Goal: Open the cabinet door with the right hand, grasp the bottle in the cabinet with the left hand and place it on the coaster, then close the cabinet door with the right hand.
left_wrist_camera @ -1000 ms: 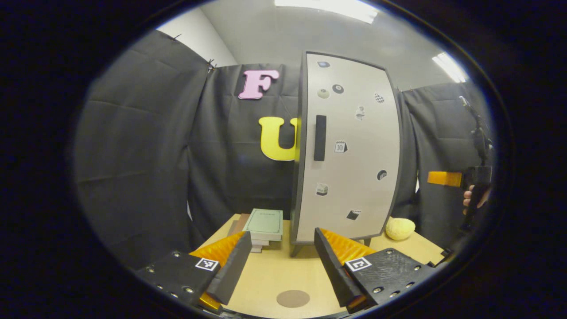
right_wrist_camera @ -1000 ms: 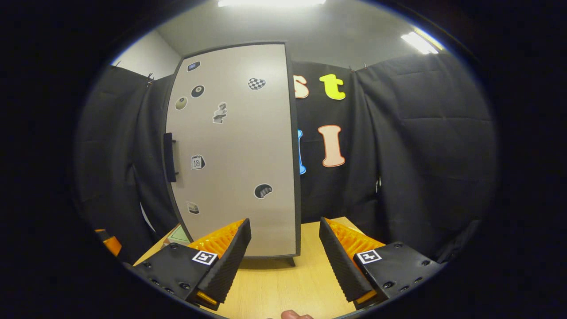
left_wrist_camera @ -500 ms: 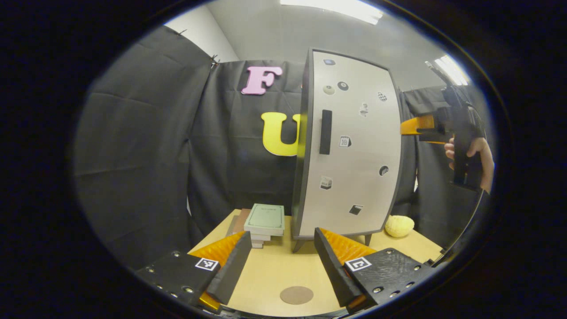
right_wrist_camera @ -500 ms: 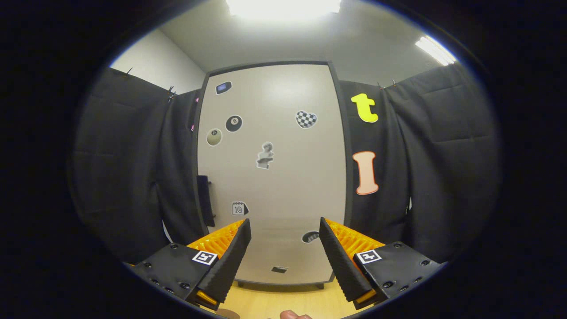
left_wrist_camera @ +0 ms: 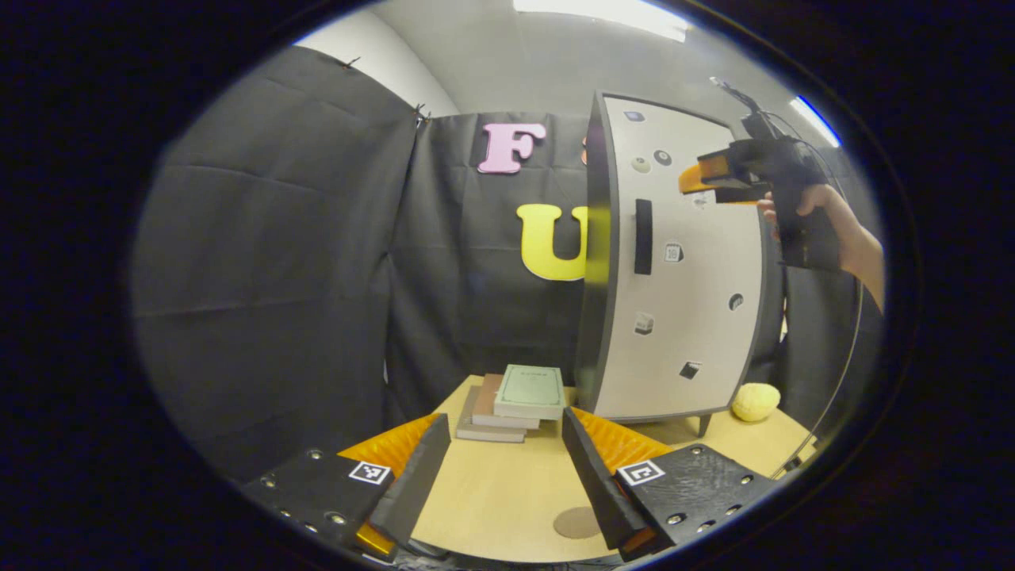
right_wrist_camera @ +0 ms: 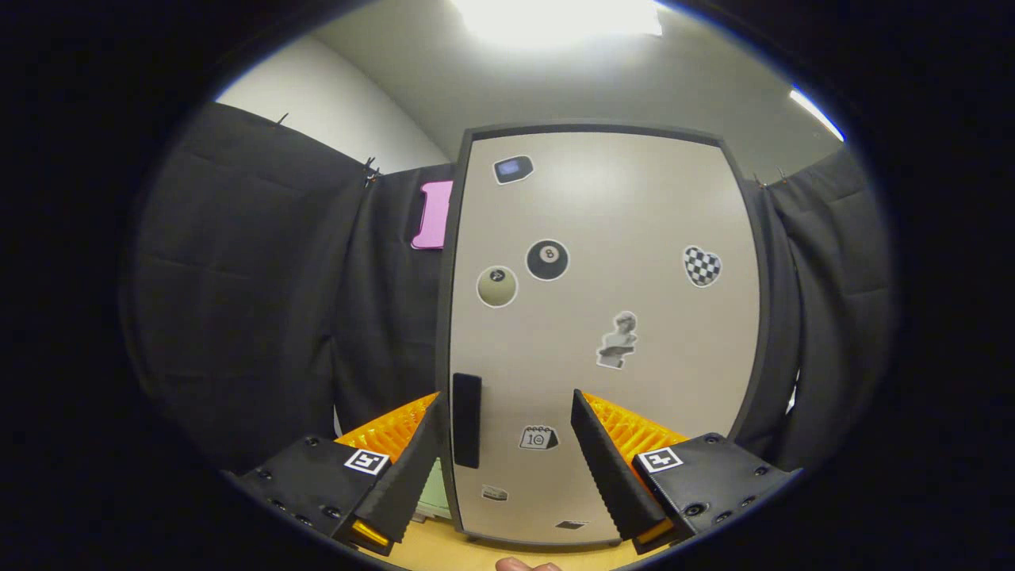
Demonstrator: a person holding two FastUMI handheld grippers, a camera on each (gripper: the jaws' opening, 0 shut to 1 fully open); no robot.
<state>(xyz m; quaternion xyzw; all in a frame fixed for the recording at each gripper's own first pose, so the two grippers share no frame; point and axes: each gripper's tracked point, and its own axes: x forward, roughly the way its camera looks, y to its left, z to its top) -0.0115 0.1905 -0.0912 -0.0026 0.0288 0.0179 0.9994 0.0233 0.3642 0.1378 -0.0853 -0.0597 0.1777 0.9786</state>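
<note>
On the wooden table [left_wrist_camera: 492,500] stands one tall cabinet [left_wrist_camera: 674,277], door [right_wrist_camera: 603,333] closed, black handle [right_wrist_camera: 466,431] on its left edge. Stickers on door, counted from right gripper view: nine — blue-screen one at top, 8-ball reading "8", pale ball with a tiny mark too small to read, checkered heart, bust statue, calendar reading "10", three small ones low down, blurred. No brand legible anywhere. The bottle stays hidden behind the closed door; cannot tell where it sits.

Left gripper view: left gripper [left_wrist_camera: 499,468] low over the table, fingers spread wide, nothing between them. One round brown coaster [left_wrist_camera: 576,522] on the table just beside its right finger, partly hidden by it. One stack of books [left_wrist_camera: 515,400], green cover on top with print too small to read, at least three in the pile, left of the cabinet base. One yellow lumpy object [left_wrist_camera: 755,401] on the table right of the cabinet legs. Farther off, a hand [left_wrist_camera: 825,218] holds the other tool up high in front of the door's upper part, near but apart from the handle.

Right gripper view: right gripper [right_wrist_camera: 507,468] facing the door close up, fingers spread apart, handle seen just inside its left finger, contact not clear. Green book edge [right_wrist_camera: 432,492] peeks low left; a fingertip [right_wrist_camera: 519,565] at the bottom edge.
</note>
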